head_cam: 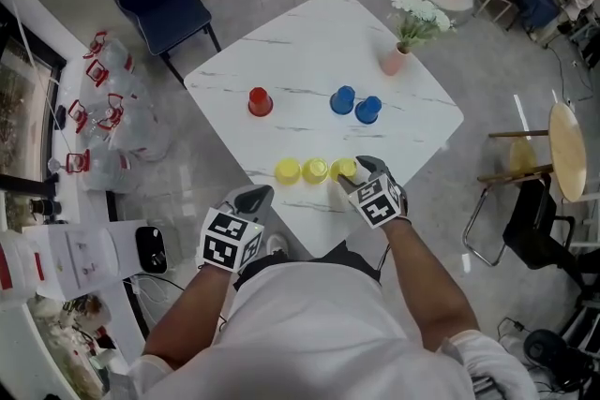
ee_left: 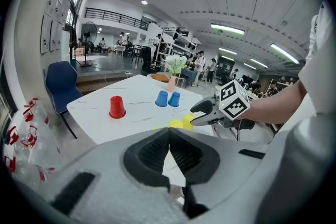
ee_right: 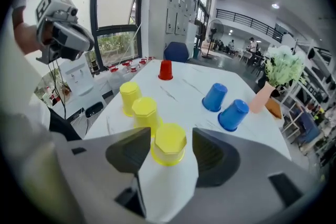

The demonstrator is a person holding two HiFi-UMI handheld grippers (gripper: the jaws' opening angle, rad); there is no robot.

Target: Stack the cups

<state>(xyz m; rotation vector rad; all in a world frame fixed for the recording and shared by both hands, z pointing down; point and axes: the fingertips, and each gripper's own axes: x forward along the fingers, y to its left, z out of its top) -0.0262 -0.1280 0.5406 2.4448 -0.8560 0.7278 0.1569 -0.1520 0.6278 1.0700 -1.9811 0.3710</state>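
Right gripper view: yellow cup stands upside down between the jaws of the right gripper; jaws wide apart, pads not pressing it.
Cup place: on the table, near its front corner.
Left gripper: clenched, empty, beside the table edge.

White shirt, grey fingers, black-and-white marker cubes
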